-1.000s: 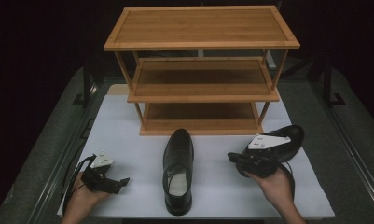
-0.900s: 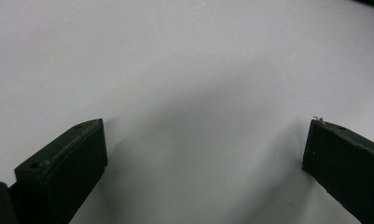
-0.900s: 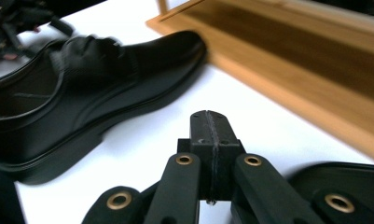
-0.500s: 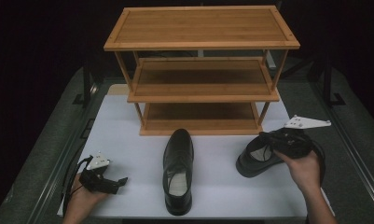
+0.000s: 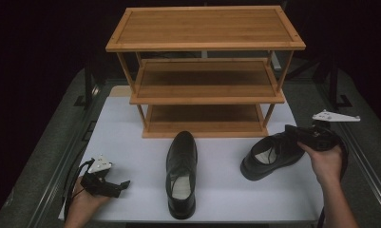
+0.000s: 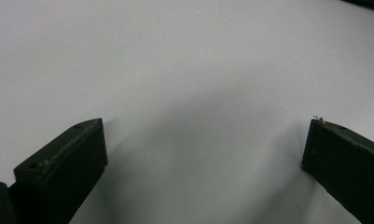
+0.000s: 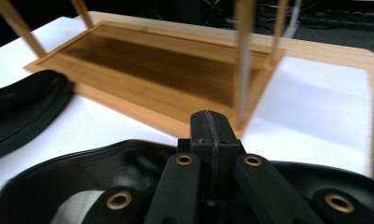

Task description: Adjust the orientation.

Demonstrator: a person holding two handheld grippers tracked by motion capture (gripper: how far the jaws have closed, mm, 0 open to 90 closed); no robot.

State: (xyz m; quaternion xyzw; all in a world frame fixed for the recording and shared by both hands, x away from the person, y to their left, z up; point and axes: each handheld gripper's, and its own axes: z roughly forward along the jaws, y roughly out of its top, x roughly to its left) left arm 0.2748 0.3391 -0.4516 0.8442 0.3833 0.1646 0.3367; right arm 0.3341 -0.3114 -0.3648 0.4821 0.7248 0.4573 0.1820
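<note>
A three-shelf bamboo shoe rack stands at the back of the white table top. One black dress shoe lies in front of it, toe toward the rack. A second black shoe sits to the right, heel raised, with my right gripper shut on its heel collar. In the right gripper view the jaws are pressed together over the shoe's rim, facing the rack's bottom shelf. My left gripper rests open at the front left, holding nothing, above bare white table.
The table's front edge lies just behind the middle shoe's heel. Dark metal rails run along both sides of the table. The other shoe shows at the left in the right gripper view.
My right hand has swung rightward with the shoe's heel, and the shoe has turned so its toe points to the left. The left gripper and the middle shoe have stayed put.
</note>
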